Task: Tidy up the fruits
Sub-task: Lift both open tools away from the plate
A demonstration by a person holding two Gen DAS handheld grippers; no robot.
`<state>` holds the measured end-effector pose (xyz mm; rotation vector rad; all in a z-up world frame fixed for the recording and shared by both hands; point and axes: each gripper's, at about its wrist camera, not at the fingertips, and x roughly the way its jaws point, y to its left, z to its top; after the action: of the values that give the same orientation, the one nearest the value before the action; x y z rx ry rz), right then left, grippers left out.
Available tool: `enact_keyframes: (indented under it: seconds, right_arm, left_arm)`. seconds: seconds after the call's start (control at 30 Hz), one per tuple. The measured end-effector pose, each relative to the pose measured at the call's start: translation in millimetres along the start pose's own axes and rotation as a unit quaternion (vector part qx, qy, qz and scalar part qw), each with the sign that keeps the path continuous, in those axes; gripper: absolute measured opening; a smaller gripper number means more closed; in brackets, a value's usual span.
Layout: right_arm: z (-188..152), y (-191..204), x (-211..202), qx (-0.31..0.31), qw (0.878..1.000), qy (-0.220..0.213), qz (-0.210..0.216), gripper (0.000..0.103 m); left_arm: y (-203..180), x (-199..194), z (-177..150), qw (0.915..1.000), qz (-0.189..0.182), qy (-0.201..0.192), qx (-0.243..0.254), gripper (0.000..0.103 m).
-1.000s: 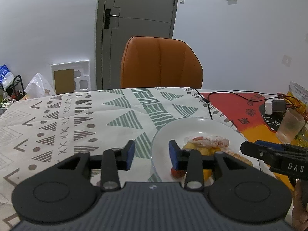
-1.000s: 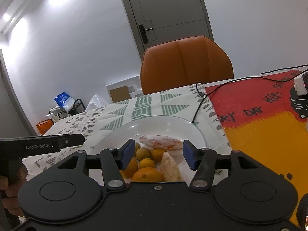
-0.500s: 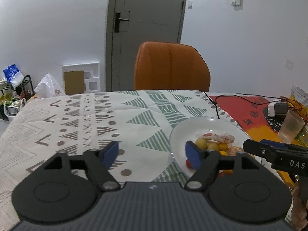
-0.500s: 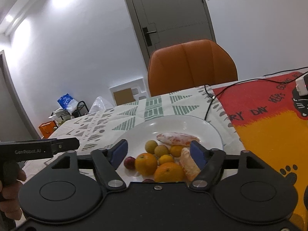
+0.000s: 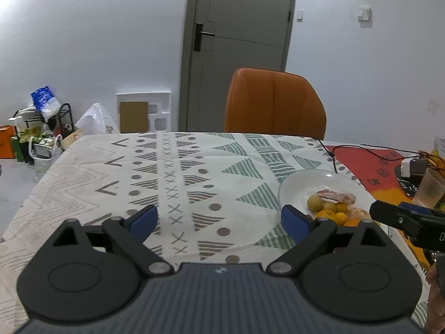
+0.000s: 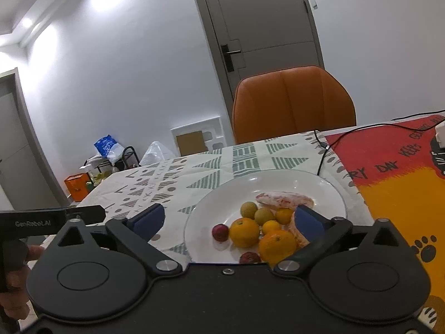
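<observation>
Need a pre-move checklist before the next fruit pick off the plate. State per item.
1. Left gripper jaws have just been opening, nothing between them: ok.
2. Right gripper jaws have just been opening, empty: ok.
3. Fruits all inside the white plate: ok.
4. Large orange unobstructed from above: ok.
5. Black cable clear of plate rim: cannot tell.
6. Plastic cup away from the fruit: ok.

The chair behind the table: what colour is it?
Orange; the chair shows best in the right wrist view.
</observation>
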<state>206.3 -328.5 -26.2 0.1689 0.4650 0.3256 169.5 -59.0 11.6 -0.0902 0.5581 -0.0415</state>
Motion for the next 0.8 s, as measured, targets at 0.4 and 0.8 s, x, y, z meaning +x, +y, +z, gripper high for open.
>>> enact_keyframes:
  seconds: [0.4,0.8]
  right_arm:
    - [-11,21,-20,-0.014,1.0,0.01,0.002,0.103]
    - [-23,40,-52,-0.033,0.999,0.012,-0.004,0.103]
  left_arm:
    - [20,-38,-17,0.9995,0.028,0.0,-0.017,0.098]
    - [26,-81,-35,0.9988,0.047,-0.005,-0.012,0.101]
